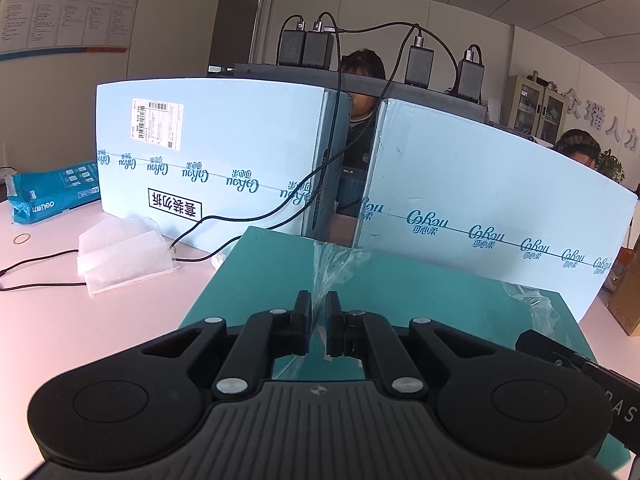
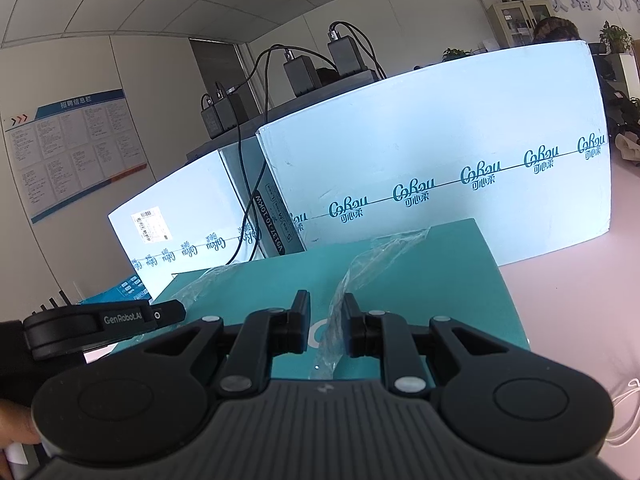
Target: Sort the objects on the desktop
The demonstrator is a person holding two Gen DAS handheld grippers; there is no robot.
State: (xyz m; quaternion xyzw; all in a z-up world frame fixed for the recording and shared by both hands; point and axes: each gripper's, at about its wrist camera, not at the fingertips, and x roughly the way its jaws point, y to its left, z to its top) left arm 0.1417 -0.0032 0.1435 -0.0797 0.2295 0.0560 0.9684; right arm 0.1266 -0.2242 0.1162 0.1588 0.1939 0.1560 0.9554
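Observation:
A flat teal box [image 1: 280,276] lies on the pale pink desk, with loose clear plastic wrap [image 1: 336,264] on its top. My left gripper [image 1: 319,312] hovers over the box's near edge, its fingers nearly together and shut on a strip of that wrap. In the right wrist view the same teal box [image 2: 420,280] carries a crumpled strip of wrap [image 2: 360,272] that runs down between my right gripper's [image 2: 326,316] fingers. These fingers stand apart and do not pinch it. The left gripper's body [image 2: 120,318] shows at the left.
Two big pale blue cartons [image 1: 224,152] [image 1: 480,184] stand behind the box, with black chargers [image 1: 308,48] and cables above them. White foam pouches [image 1: 124,256], a blue packet [image 1: 52,196] and a rubber band [image 1: 22,239] lie at the left. People sit behind the cartons.

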